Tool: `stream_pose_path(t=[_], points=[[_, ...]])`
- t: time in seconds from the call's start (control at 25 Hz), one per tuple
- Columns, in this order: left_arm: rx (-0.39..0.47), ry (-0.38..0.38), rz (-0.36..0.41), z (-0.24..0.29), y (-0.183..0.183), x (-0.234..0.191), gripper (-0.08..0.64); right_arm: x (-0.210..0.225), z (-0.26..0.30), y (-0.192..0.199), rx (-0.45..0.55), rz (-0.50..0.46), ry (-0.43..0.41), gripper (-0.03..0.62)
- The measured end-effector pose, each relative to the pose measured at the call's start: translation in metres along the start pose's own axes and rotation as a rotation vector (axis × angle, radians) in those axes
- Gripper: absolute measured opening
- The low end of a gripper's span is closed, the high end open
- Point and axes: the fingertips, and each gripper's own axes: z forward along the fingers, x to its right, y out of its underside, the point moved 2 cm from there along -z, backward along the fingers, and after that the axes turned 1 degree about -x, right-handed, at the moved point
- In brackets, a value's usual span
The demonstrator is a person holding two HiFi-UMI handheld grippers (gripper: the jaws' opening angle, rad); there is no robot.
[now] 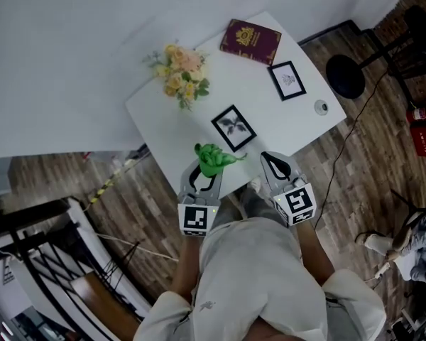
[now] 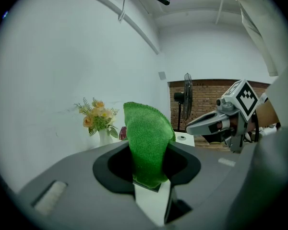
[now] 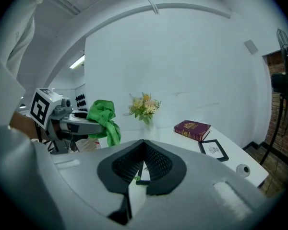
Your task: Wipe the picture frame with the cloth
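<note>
nearest is the person's pale shirt, with both grippers held out in front of it, short of the table's (image 1: 270,116) near edge. the left gripper (image 1: 207,168) is pinching the green cloth (image 1: 213,155); its own view shows the cloth bunched between the jaws and standing up out of them in a rounded fold. the right gripper (image 1: 271,160) has its jaws pressed together on nothing and sits to the right of the picture frame (image 1: 233,127), on its near side.

the picture frame is black-edged with a dark leafy print. it lies flat on the table close to the near edge, turned cornerwise, so its near corner points back toward the cloth. its slightly longer sides run from far-left to near-right. the cloth hangs just on the near side of that corner, almost over it in the head view. i cannot tell whether it touches, though the left gripper looks level and raised, so probably not yet. the frame lies straight ahead of the cloth-holding gripper and a little to its right. that makes the left gripper the nearer one, and the wipe looks to need a short reach forward and down.

beyond the picture frame to the left stands a bunch of yellow flowers (image 1: 179,73). beyond it to the right lie a second frame (image 1: 287,80) and, farther still, a maroon book (image 1: 250,41).
</note>
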Motion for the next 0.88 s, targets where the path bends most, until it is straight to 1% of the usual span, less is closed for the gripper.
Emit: stream_pose_path(t=[0.08,0.16,0.4,0.6,0.88], points=[[0.002,0.006,0.001,0.006,0.0,-0.002,0.162,0.003,0.006,0.003,-0.014,0.0,-0.006,0.004],[-0.026,0.022,-0.002,0.012,0.006,-0.007,0.163,0.007,0.016,0.005,-0.023,0.0,-0.009,0.005],[-0.07,0.093,0.043,0.039,0.022,-0.02,0.163,0.024,0.051,0.015,-0.049,-0.001,0.012,0.014],[-0.092,0.146,0.049,0.062,0.032,-0.03,0.163,0.034,0.075,0.025,-0.077,-0.011,0.032,0.015],[-0.133,0.23,0.058,0.095,0.052,-0.039,0.163,0.047,0.11,0.04,-0.124,0.017,0.055,0.025]])
